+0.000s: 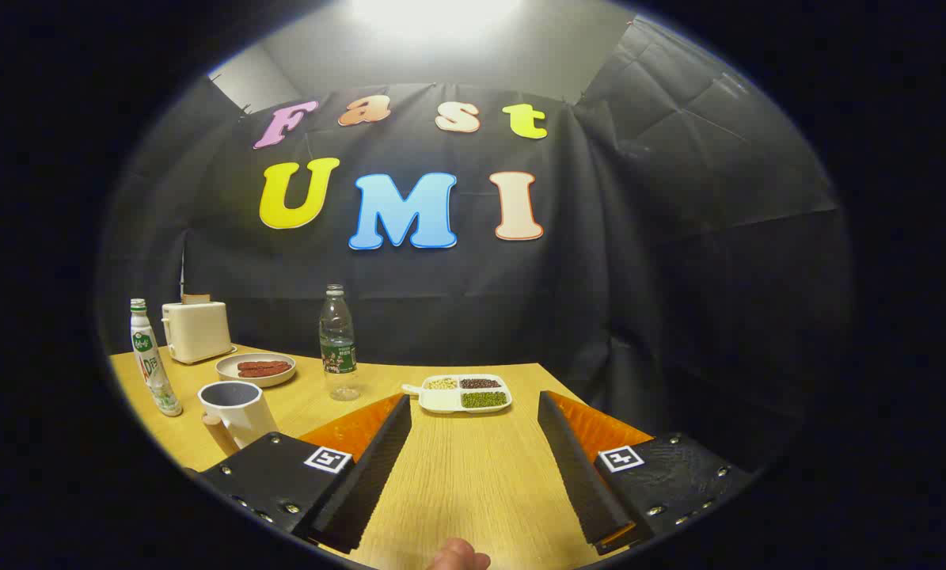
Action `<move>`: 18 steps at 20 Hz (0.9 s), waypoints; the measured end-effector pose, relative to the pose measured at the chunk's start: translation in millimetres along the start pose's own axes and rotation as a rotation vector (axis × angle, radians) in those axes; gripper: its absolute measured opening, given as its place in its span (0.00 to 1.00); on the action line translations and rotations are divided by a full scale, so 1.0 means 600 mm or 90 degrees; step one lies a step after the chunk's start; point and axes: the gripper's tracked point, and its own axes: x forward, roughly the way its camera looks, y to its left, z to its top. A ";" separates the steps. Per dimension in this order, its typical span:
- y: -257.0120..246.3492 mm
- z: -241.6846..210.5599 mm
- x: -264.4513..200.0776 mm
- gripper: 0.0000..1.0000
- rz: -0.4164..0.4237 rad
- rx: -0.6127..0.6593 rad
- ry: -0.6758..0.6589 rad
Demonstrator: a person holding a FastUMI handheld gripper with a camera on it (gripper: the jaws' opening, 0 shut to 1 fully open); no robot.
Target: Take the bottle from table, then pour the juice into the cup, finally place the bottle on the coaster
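Gripper view puts my tool low over the wooden table point(457, 475), and the gripper point(473, 416) stands wide apart with bare wood between its two fingers — nothing held, nothing touched. A fingertip of the person's hand point(458, 556) pokes in just behind the fingers.

I count two bottles. One is a clear bottle point(337, 342) with a green label, upright, beyond the left finger and a little to its outer side; it looks nearly empty, though the distortion makes that hard for me to judge. The other is a white bottle point(150, 360) with a green cap, standing far to the left near the table's side edge. One cup point(235, 412), white with a dark inside, sits just beside the left finger's base, between the white bottle and the finger. One toaster point(195, 330) stands at the back left by the black cloth wall, and one round plate point(256, 369) with reddish sausages lies in front of it. One divided dish point(465, 393) — three kinds of beans or grains in its compartments — sits straight ahead of the fingers.

Open wood runs from the fingers up to the dish. The table's far edge meets the cloth just behind the dish, and the right edge falls away close beside the right finger.
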 end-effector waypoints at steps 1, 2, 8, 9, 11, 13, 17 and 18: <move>0.006 0.006 -0.008 0.98 -0.011 0.001 0.003; 0.019 0.010 -0.016 0.98 -0.019 0.005 0.010; 0.100 0.039 -0.060 0.97 -0.010 0.006 0.009; 0.114 0.046 -0.064 0.98 -0.004 0.011 0.004; 0.138 0.057 -0.072 0.97 0.006 0.016 -0.001; 0.161 0.063 -0.080 0.97 0.014 0.014 -0.005; 0.217 0.072 -0.100 0.97 0.028 0.033 -0.019; 0.240 0.072 -0.108 0.97 0.039 0.041 -0.024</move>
